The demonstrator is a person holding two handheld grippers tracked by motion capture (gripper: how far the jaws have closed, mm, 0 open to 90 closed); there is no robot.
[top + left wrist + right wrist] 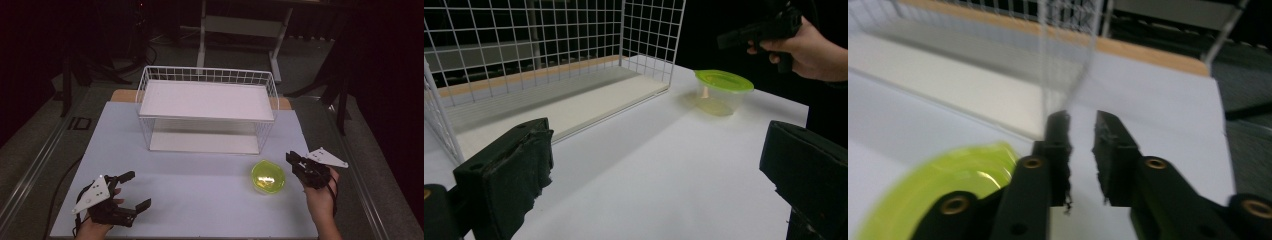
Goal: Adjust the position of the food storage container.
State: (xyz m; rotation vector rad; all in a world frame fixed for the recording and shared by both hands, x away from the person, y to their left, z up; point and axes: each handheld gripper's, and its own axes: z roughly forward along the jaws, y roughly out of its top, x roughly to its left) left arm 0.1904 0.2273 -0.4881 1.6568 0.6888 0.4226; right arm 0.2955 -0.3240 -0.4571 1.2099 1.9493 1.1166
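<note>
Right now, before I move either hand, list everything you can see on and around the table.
Container: one, clear tub with a yellow-green lid, on the table in front of the rack's right end, beside the right gripper.
Wire rack: one, white, two white shelves, at the table's far middle.
Table: one, white top with a wooden far edge.
Desk frame: one, pale, on the floor behind the table.
Left gripper: one, black with a grey plate, near left corner, jaws wide open, nothing between them.
Right gripper: one, black with a grey plate, right of the container, jaws nearly shut with nothing between them.
</note>
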